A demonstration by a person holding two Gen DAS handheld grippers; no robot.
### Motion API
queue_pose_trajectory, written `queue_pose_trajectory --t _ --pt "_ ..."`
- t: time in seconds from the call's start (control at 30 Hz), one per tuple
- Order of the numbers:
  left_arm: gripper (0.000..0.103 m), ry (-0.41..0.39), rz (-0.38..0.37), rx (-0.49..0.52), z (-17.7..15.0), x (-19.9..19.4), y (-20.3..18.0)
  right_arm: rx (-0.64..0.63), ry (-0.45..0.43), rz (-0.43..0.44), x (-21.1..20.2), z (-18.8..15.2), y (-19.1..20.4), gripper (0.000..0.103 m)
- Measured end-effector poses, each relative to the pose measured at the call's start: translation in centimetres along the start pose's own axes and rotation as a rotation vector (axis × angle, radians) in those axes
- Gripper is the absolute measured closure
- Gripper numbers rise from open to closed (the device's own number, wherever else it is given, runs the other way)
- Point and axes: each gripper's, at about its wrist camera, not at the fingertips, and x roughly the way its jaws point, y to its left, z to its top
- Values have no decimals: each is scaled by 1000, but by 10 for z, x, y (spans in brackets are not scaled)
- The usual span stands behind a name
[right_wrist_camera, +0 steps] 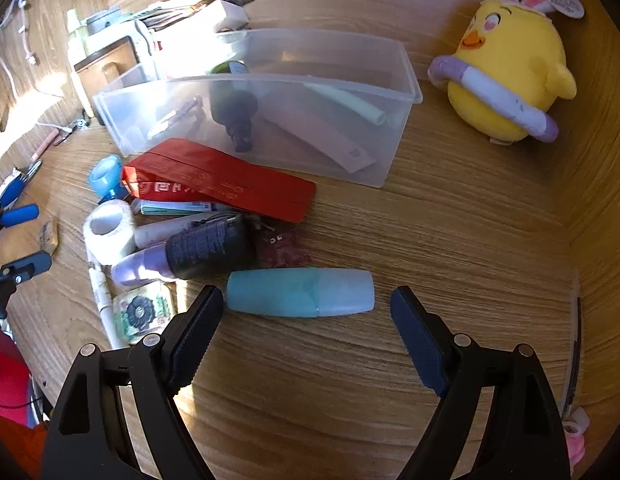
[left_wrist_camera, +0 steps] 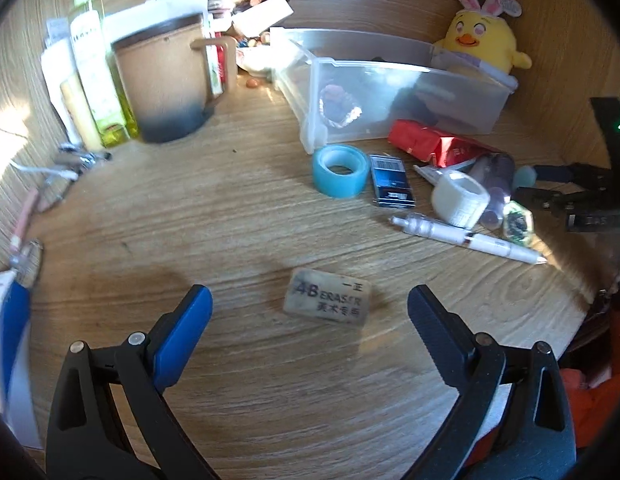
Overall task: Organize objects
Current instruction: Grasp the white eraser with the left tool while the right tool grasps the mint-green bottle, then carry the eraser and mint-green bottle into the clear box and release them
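Note:
My left gripper (left_wrist_camera: 310, 304) is open and empty, its jaws on either side of a grey eraser (left_wrist_camera: 327, 299) lying on the wooden desk. My right gripper (right_wrist_camera: 306, 304) is open and empty, with a light blue highlighter (right_wrist_camera: 300, 292) lying crosswise just in front of its jaws. A clear plastic bin (right_wrist_camera: 393, 148) holds several items and also shows in the left wrist view (left_wrist_camera: 389, 80). Loose items lie by it: red packet (right_wrist_camera: 218, 184), blue tape roll (left_wrist_camera: 339, 171), white tape roll (left_wrist_camera: 459, 198), white pen (left_wrist_camera: 469, 240), dark pouch (right_wrist_camera: 210, 248).
A yellow chick plush (right_wrist_camera: 513, 68) sits at the back right. A brown mug (left_wrist_camera: 162, 80), a green bottle (left_wrist_camera: 96, 68) and papers stand at the back left. A small dark box (left_wrist_camera: 391, 180) lies beside the blue tape. Cables lie along the left edge (left_wrist_camera: 50, 176).

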Motion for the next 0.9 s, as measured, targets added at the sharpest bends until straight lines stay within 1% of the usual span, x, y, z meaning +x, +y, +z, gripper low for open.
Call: queue_pose_trajectory --t 0.07,0.13,0.17,0.2,0.23,0.27,0.33,0.43,0.5,0.6,0.73,0.9 --pt "13 -10 7 4 0 0 0 6 2 -1 1 1 -1 19" --pt "25 -17 21 16 0 -1 -2 -2 3 -5 2 1 0 19" --pt "27 -22 23 16 1 -1 -2 -5 2 -7 2 2 1 19" --pt "31 -26 25 16 1 -1 -2 -7 1 -5 3 2 2 21" --pt "38 -30 28 18 1 -1 -2 -11 -2 -7 2 2 2 21" --pt "42 -34 34 23 1 -1 -2 -13 -3 -6 2 2 2 22" --pt "64 -37 41 39 1 -2 -5 -17 -17 -9 1 2 3 31" --pt "63 -35 24 44 1 -3 -9 -15 -34 -17 -1 3 2 32" --pt "63 -34 30 51 1 -2 -13 -15 -59 -22 -5 3 2 32" --pt "63 -41 19 37 4 -4 -14 -9 -80 -24 -9 3 1 32" --pt "63 -76 20 18 14 -9 -14 25 -113 6 -20 1 -5 32" --pt "63 -134 22 -5 31 -16 -17 44 -155 19 -35 5 -11 32"
